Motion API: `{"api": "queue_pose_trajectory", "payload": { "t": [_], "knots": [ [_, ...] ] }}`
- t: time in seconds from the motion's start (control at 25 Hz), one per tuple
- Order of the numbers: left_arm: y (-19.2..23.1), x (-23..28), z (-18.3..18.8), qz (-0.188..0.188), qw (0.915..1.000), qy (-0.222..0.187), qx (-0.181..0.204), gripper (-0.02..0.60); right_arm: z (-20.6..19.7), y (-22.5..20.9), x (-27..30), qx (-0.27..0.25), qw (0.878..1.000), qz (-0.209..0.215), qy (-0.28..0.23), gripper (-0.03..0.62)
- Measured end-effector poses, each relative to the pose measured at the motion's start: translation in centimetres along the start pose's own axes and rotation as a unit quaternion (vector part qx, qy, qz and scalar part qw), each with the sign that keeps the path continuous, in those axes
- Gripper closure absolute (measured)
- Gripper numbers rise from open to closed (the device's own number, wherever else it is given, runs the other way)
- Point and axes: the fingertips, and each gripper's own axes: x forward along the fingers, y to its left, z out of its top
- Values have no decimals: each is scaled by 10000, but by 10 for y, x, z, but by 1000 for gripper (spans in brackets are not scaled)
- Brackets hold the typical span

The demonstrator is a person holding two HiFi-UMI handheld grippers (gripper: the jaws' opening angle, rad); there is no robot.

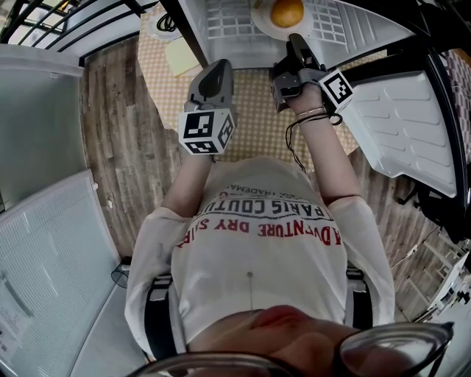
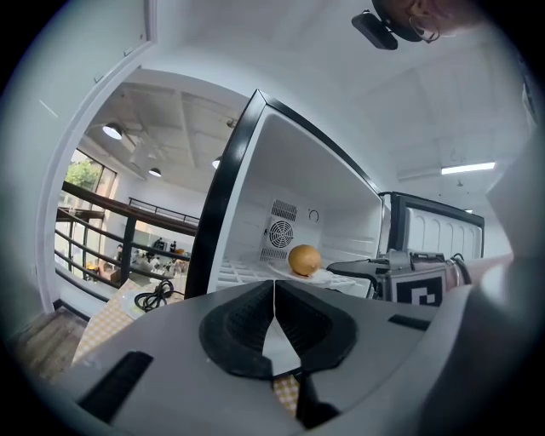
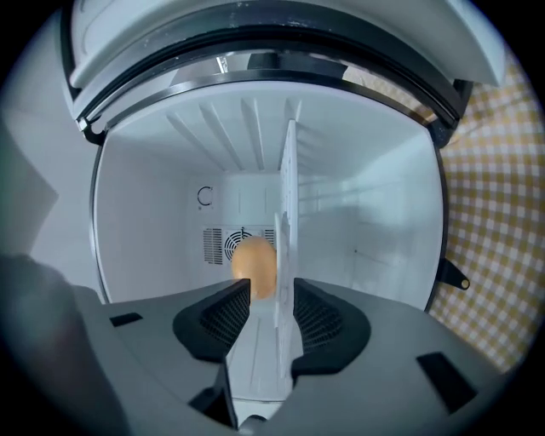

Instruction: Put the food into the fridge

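Observation:
A round orange food item [image 1: 286,12] lies on a white plate [image 1: 259,18] on the wire shelf [image 1: 228,22] inside the open fridge. My right gripper [image 1: 296,38] reaches to the plate's near rim. In the right gripper view its jaws [image 3: 271,298] stand apart, with the plate's edge [image 3: 260,341] between them and the food [image 3: 255,264] just beyond. My left gripper [image 1: 218,65] hangs left of it outside the fridge; in its own view [image 2: 274,294] it is shut and empty. That view also shows the food [image 2: 304,259] inside the fridge.
The fridge door [image 1: 405,125] swings open at the right. The fridge stands on a yellow checked cloth [image 1: 257,110] with a coiled cable [image 1: 168,22] at its back left. A white ribbed panel [image 1: 44,243] lies at the lower left over the wooden floor [image 1: 125,147].

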Motion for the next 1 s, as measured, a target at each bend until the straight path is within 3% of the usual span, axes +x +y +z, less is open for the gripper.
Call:
{"api": "queue_pose_trajectory", "payload": {
  "t": [0.16,0.32,0.48,0.56,0.64,0.72,0.88,1.0],
  "knots": [
    [-7,-1,4,-54,10000,-60,33,554,-17,11,-14,-414,9983,272,291,442],
    [-17,-4,5,-144,9998,-62,87,554,-38,7,-36,-883,9935,293,650,560],
    [-20,-5,9,-163,9997,-95,133,554,-60,5,-48,-1117,9868,413,1095,568],
    [-21,-7,11,-162,9996,-116,177,554,-69,10,-53,-1696,9760,526,1257,568],
    [-23,-9,11,-193,9995,-104,241,554,-69,7,-60,-2761,9508,383,1354,568],
    [-26,-9,9,-252,9993,-49,280,554,-66,3,-66,-3826,9130,200,1403,568],
    [-27,-10,3,-270,9992,62,299,554,-63,2,-70,-5112,8477,31,1415,568],
    [-29,-11,1,-286,9991,74,318,554,-61,10,-73,-6063,7860,94,1208,568]
  ]
}}
